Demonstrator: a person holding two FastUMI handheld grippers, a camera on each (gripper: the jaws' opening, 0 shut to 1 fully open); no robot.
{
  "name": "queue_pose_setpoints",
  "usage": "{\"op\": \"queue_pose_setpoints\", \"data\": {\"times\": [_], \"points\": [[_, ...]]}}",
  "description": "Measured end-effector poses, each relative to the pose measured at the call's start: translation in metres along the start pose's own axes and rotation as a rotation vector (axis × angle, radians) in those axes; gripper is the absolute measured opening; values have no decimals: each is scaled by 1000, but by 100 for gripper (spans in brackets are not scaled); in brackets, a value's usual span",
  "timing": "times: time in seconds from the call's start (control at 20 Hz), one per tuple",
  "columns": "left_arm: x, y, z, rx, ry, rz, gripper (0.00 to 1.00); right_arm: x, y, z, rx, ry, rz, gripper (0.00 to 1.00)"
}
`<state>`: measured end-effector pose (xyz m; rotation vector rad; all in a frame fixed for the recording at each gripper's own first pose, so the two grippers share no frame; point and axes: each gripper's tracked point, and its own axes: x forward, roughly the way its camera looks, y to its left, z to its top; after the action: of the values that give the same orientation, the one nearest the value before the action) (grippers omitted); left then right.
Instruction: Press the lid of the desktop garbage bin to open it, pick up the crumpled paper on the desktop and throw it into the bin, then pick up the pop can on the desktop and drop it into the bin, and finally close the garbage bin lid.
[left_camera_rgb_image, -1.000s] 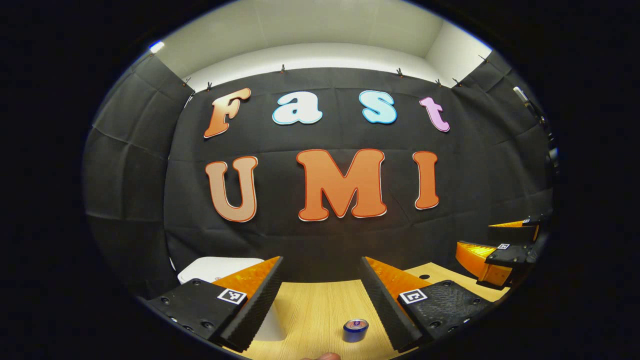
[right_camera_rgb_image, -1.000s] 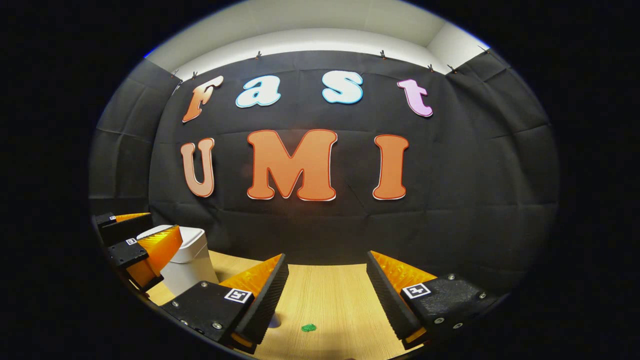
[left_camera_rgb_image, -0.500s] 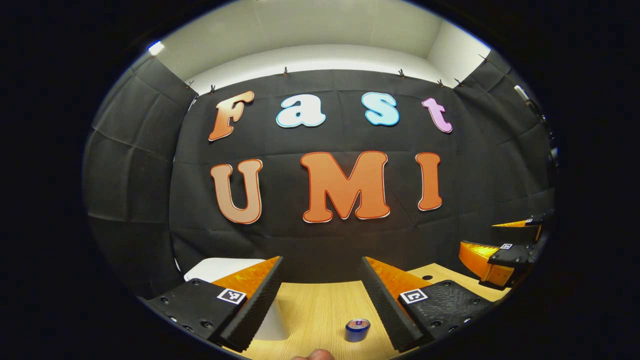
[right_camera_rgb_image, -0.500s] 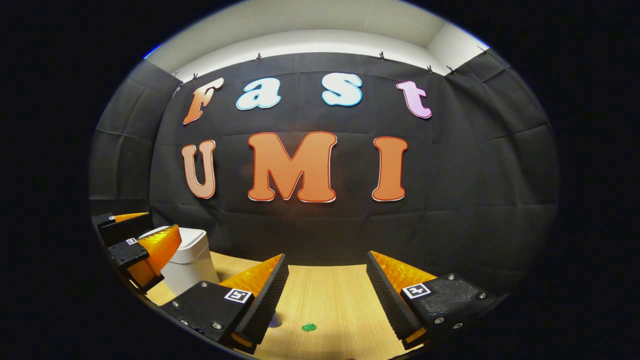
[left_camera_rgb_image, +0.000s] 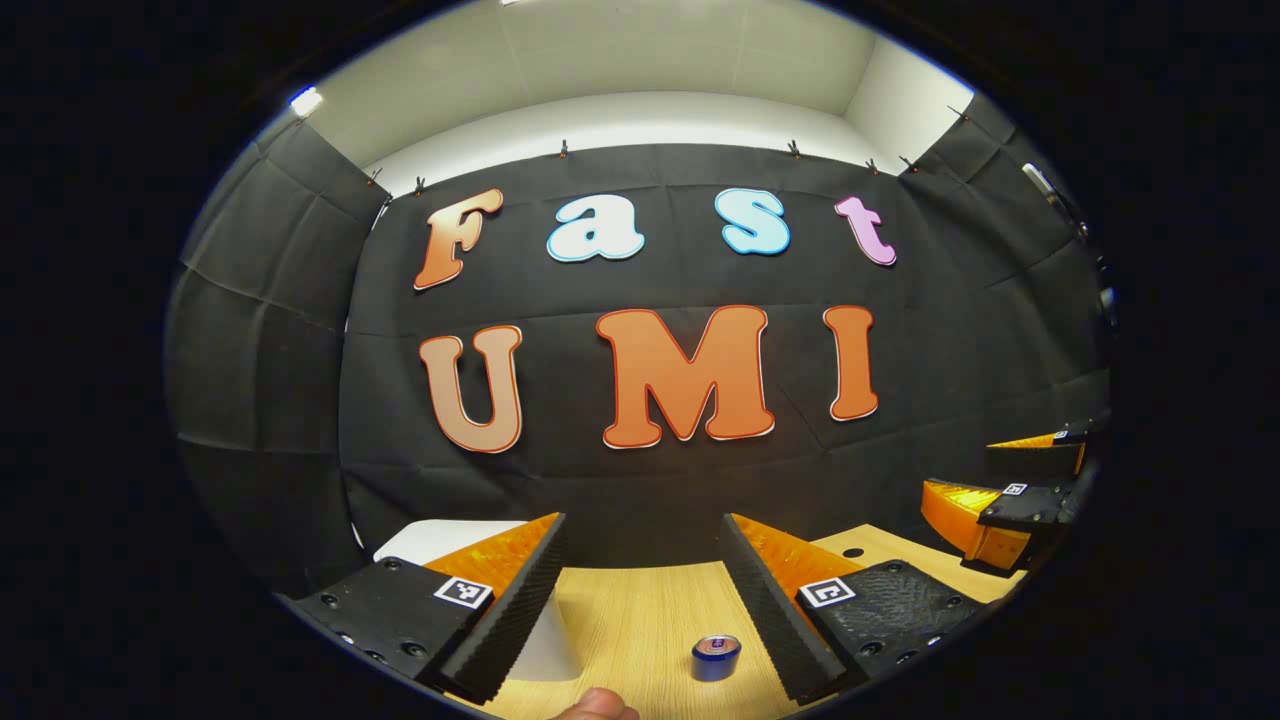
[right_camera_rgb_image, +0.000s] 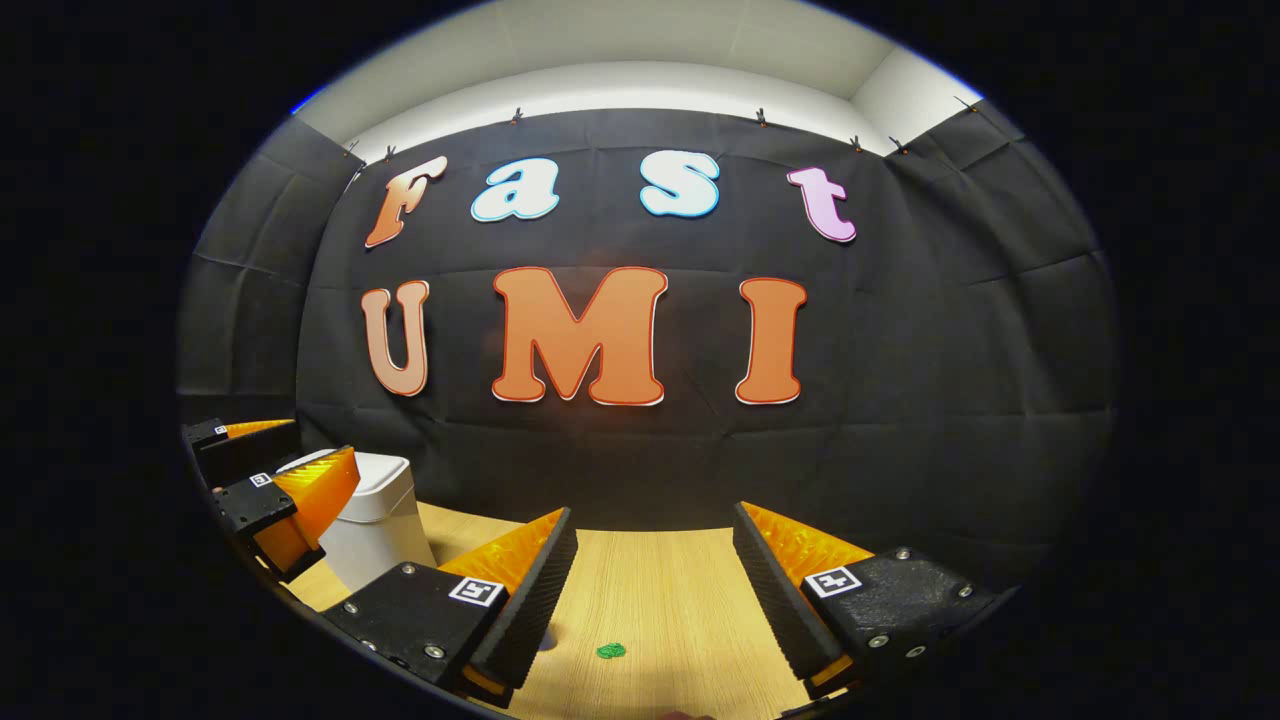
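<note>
The blue pop can (left_camera_rgb_image: 716, 657) stands upright on the wooden desktop (left_camera_rgb_image: 640, 610), low between the fingers of my left gripper (left_camera_rgb_image: 643, 520), which is open and holds nothing. The white bin (left_camera_rgb_image: 440, 540) sits behind its left finger, partly hidden. In the right gripper view the bin (right_camera_rgb_image: 375, 520) stands at the left with its lid down. My right gripper (right_camera_rgb_image: 655, 510) is open and holds nothing over the desktop. A rounded tan thing (left_camera_rgb_image: 595, 705) peeks in at the bottom edge; I cannot tell what it is.
Each gripper appears in the other's view: the right one (left_camera_rgb_image: 985, 475) far right, the left one (right_camera_rgb_image: 290, 455) in front of the bin. A small green scrap (right_camera_rgb_image: 611, 651) lies on the desktop. A round hole (left_camera_rgb_image: 851, 552) marks the table at the right.
The left gripper view has drifted slightly, and the tan thing at its bottom edge shows a little more. The can, bin and right gripper have hardly shifted.
</note>
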<state>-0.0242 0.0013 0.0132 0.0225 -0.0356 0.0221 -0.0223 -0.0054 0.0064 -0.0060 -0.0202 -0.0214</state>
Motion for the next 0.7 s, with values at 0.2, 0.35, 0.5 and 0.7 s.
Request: {"op": "queue_pose_setpoints", "data": {"times": [0.2, 0.35, 0.5, 0.7], "points": [[2, 15, 4, -2, -27, 48, 99, 1, 3, 1, -18, -7, -1, 93], [6, 19, 1, 2, -22, 61, 95, 4, 8, 3, -18, -14, 9, 93], [8, 13, -6, 3, -5, 34, 95, 6, 9, 2, -22, -12, 10, 93], [11, 6, -17, -1, 30, -6, 95, 9, 14, -6, 1, 14, 25, 93]]}}
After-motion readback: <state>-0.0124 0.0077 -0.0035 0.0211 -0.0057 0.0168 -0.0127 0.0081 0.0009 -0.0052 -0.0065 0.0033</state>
